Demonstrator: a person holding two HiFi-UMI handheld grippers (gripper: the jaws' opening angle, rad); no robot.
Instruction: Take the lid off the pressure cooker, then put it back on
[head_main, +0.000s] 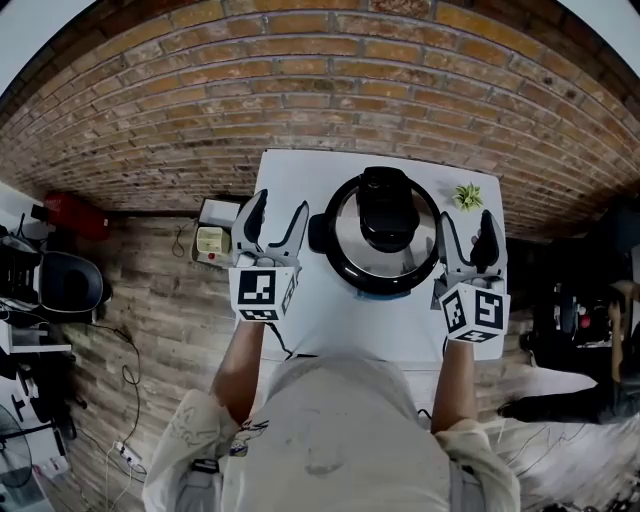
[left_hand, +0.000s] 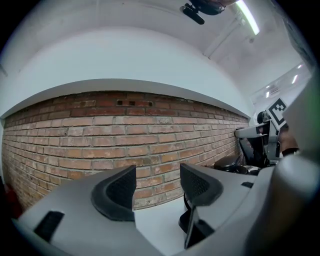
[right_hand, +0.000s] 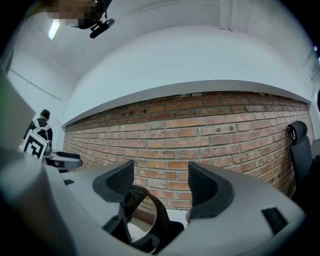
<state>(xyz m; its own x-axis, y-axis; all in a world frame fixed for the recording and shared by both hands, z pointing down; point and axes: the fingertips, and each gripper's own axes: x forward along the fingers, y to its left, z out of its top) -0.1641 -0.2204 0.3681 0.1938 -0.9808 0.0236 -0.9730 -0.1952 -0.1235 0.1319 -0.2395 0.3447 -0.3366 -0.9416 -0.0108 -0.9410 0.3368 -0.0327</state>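
1. The pressure cooker (head_main: 383, 232) is sitting on the white table (head_main: 330, 320), towards the far right part of the top, with the brick wall (head_main: 300, 80) running behind it.
2. The lid (head_main: 352, 228) is resting on the cooker, its black handle (head_main: 385, 208) lying across the middle.
3. A small green plant (head_main: 467, 196) is standing just beside the cooker at the far right.
4. The left gripper (head_main: 279, 207) is hovering just left of the cooker, pointing towards the wall. Its jaws are standing wide apart and holding nothing; only table and bricks are showing between them in the left gripper view.
5. The right gripper (head_main: 467, 222) is hovering just right of the cooker, also pointing at the wall. Its jaws are gaping wide and gripping nothing; in the right gripper view the cooker's dark rim is showing low beside the left jaw, not pressed by either pad.
6. The person's arms are reaching in from the near edge, one on each side of the pot.
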